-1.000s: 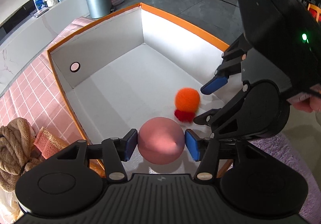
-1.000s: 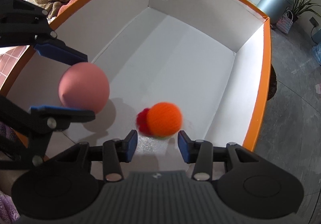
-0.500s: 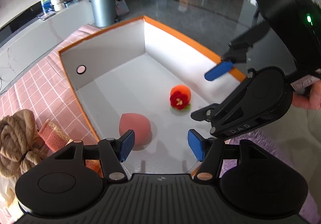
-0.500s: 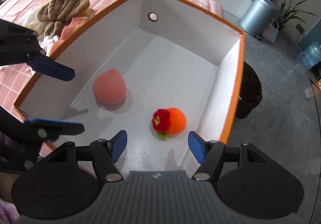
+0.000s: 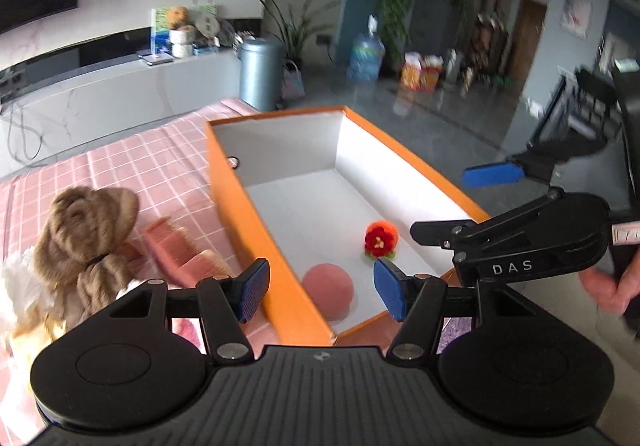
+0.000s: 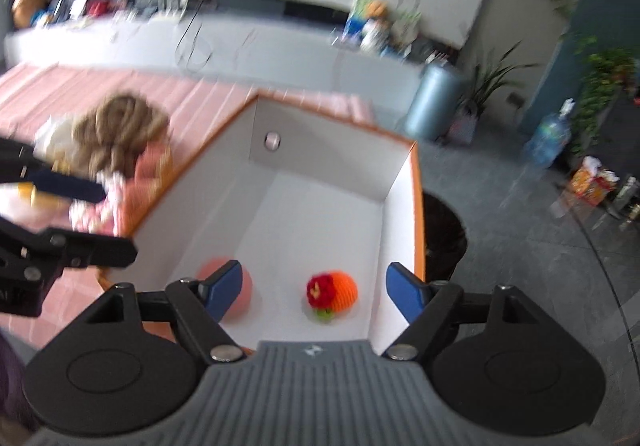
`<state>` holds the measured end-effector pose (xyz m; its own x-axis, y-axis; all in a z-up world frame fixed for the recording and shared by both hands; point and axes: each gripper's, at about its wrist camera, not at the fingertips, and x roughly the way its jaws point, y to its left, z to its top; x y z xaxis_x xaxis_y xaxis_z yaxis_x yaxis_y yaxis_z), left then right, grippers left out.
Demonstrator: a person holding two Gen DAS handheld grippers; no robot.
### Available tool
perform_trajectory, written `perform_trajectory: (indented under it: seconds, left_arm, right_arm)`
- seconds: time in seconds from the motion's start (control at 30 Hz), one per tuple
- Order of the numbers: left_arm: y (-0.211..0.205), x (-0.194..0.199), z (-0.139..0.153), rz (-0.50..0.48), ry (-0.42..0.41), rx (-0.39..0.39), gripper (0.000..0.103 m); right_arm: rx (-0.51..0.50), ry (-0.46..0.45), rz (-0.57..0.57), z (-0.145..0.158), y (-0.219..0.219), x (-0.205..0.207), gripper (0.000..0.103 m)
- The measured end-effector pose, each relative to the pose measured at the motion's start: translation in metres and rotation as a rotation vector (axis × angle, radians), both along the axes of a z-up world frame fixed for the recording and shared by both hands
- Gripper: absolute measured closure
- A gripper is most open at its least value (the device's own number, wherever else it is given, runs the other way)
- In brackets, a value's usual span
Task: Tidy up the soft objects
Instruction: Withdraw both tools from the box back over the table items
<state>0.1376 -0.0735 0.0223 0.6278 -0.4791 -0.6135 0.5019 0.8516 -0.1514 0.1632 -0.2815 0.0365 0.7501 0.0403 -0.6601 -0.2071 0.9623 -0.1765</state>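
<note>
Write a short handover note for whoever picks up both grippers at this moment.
Left gripper: open, nothing held.
Right gripper: open, jaws have just been opening, nothing between them.
Orange-rimmed box: pink ball and orange crocheted toy lie apart on its white floor.
Done: those two are placed.
Left: brown twisted towel, pink cloth and other soft items sit on the pink checked cloth beside the box.

Box [image 5: 256, 230] showing orange outside, white inside; ball [image 5: 328, 288] showing plain pink; crocheted ball [image 5: 382, 240] showing orange with red flower; counter cloth [image 5: 160, 154] showing pink-and-white check; plush [image 5: 86, 230] showing brown.
</note>
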Motion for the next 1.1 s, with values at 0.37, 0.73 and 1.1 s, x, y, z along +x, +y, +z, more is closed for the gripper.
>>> perform_trajectory:
  seconds: [0.37,0.73,1.1]
  left_arm:
    - [0.069,-0.035,-0.008,0.229,-0.065,-0.104,0.033]
    - [0.139,-0.071,-0.034,0.466,-0.087,-0.114,0.036]
    - [0.187,-0.073,-0.054,0.61,-0.046,-0.051,0.038]
  right_arm:
    - [0.106,-0.259,-0.037,-0.003,0.072,-0.051,0.022]
    - [0.132,-0.296,0.105,-0.025,0.141,-0.067,0.022]
    - [0.141,-0.211,0.222,-0.051,0.182,-0.055,0.023]
